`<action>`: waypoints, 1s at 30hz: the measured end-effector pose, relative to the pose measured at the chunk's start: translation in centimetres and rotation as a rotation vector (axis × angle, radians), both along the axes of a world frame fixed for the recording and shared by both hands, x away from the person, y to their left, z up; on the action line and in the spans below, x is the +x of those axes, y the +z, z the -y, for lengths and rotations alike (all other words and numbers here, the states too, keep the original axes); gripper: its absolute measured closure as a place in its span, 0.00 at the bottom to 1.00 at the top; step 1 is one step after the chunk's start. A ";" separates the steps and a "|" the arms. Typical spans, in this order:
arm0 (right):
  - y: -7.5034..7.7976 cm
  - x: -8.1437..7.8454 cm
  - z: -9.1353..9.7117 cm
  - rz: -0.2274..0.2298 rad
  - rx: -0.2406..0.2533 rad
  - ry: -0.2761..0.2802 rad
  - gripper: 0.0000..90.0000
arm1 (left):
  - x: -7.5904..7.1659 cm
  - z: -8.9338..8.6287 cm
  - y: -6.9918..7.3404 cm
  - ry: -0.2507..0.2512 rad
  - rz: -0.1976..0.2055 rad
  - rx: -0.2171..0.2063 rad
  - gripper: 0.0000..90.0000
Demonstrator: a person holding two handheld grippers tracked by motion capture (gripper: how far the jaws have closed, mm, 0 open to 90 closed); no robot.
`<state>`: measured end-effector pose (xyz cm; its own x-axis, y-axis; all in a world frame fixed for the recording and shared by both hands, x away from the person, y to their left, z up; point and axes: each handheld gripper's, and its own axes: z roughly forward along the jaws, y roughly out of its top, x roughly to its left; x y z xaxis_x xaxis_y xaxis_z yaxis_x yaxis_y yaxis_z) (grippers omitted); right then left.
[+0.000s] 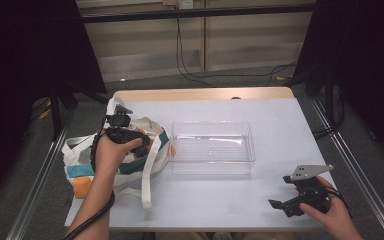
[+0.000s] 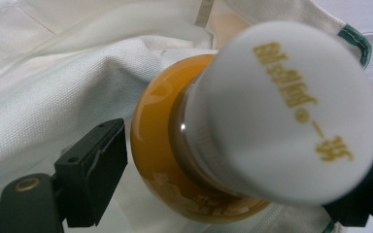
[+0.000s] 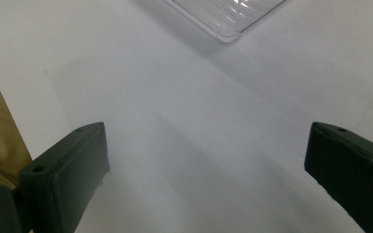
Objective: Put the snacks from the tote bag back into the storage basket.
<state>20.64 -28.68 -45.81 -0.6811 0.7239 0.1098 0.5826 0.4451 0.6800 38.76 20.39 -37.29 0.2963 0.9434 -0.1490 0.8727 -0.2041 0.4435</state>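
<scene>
A white tote bag (image 1: 77, 150) with green trim lies on the left of the table. My left gripper (image 1: 139, 145) reaches into its mouth. In the left gripper view an orange bottle (image 2: 158, 145) with a white cap (image 2: 281, 111) sits between the jaws of the left gripper (image 2: 243, 145), cap towards the camera. The left pad touches the bottle's side; the right pad is mostly hidden behind the cap. My right gripper (image 1: 281, 204) rests low over the table's near right corner, open, with bare tabletop between its jaws (image 3: 205, 133).
A clear plastic tray (image 1: 212, 172) stands mid-table, right of the bag; its corner (image 3: 228, 24) shows in the right gripper view. An orange object (image 1: 81, 187) lies at the bag's near left. A bag strap (image 1: 147, 180) trails toward the front edge.
</scene>
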 end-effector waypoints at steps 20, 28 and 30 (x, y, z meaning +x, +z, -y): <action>0.0 0.0 0.0 -0.001 0.000 0.001 0.02 | 0.3 0.3 -0.3 0.067 0.000 0.006 0.22; 0.0 0.0 0.0 -0.004 0.001 0.005 0.02 | 0.4 0.5 -0.4 0.081 -0.005 -0.004 0.26; 0.0 0.0 0.0 -0.002 -0.001 0.003 0.02 | 0.4 0.5 -0.4 0.082 -0.006 -0.003 0.28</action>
